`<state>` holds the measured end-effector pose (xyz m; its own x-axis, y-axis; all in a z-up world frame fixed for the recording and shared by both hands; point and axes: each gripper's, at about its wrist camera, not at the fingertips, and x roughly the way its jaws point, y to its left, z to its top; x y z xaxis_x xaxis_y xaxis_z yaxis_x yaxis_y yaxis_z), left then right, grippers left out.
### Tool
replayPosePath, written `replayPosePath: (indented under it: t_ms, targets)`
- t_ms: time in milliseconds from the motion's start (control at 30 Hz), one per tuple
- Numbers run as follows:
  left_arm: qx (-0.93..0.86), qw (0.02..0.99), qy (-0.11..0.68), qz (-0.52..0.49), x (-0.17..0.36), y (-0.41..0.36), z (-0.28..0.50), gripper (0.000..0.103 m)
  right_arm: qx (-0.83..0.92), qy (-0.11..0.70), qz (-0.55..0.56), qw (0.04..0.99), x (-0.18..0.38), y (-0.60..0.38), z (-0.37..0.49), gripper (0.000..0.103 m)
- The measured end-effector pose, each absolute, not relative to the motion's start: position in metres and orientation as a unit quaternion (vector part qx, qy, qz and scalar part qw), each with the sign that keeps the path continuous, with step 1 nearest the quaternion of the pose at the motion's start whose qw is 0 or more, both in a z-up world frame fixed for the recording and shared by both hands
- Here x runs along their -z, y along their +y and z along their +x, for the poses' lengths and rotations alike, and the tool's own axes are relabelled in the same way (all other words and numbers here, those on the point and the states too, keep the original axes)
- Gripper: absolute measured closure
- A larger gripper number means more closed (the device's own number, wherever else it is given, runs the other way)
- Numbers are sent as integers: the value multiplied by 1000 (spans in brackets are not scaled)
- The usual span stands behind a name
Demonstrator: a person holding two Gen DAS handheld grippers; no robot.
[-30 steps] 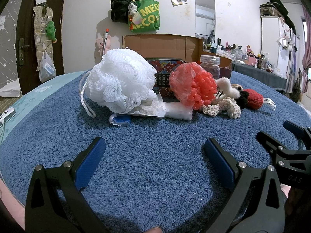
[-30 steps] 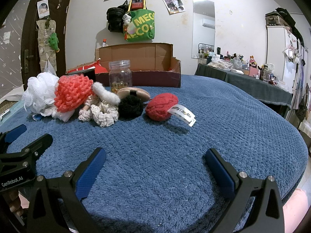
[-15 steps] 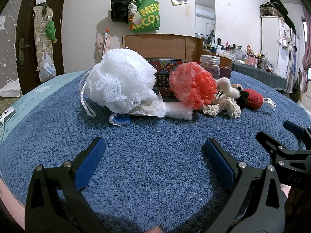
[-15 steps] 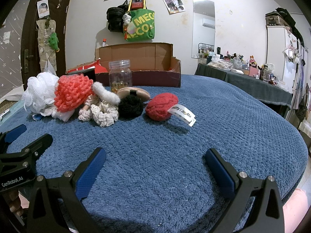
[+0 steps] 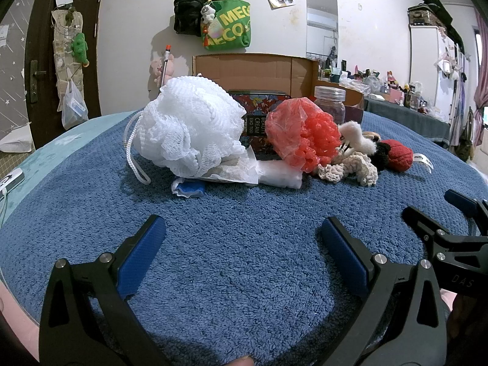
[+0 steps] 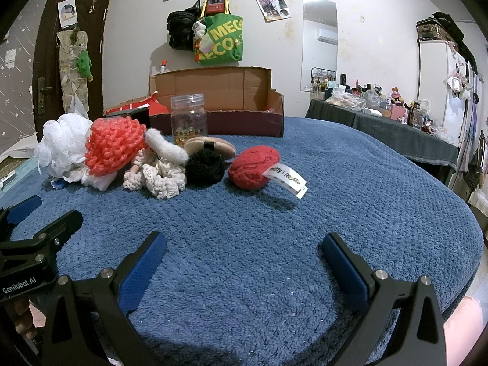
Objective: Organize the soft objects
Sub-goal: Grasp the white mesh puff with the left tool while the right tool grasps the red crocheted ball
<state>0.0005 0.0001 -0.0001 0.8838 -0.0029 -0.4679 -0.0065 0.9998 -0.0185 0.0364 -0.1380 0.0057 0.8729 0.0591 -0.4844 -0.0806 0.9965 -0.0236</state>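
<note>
Bare blue blanket lies open ahead of both tools up to the row of soft things: white mesh puff, red mesh puff, cream crochet piece, black pompom, red knit ball; the cardboard box stands behind them

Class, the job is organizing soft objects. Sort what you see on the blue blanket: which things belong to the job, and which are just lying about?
Belong to the job:
white loofah
red loofah
cream scrunchie
black pompom
red knit ball

Just lying about:
glass jar
cardboard box
green bag
</note>
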Motion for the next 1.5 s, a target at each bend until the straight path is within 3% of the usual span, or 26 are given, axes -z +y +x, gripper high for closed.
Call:
replayPosePath:
  t_ms: [533,933,1367,1500]
  targets:
    - [-1,970,243,-13,-5,12,5,0,-53,258,1,965,-16,-147,42,0]
    - [-17,973,230,-2,-38,36,23,0,-47,261,15,964,-39,-156,72,0]
    - [1,961,277,-11,-57,54,69,0,-63,318,52,945,-51,-181,123,0]
    - [6,954,301,-11,-54,57,82,0,-77,347,58,933,-44,-180,136,11]
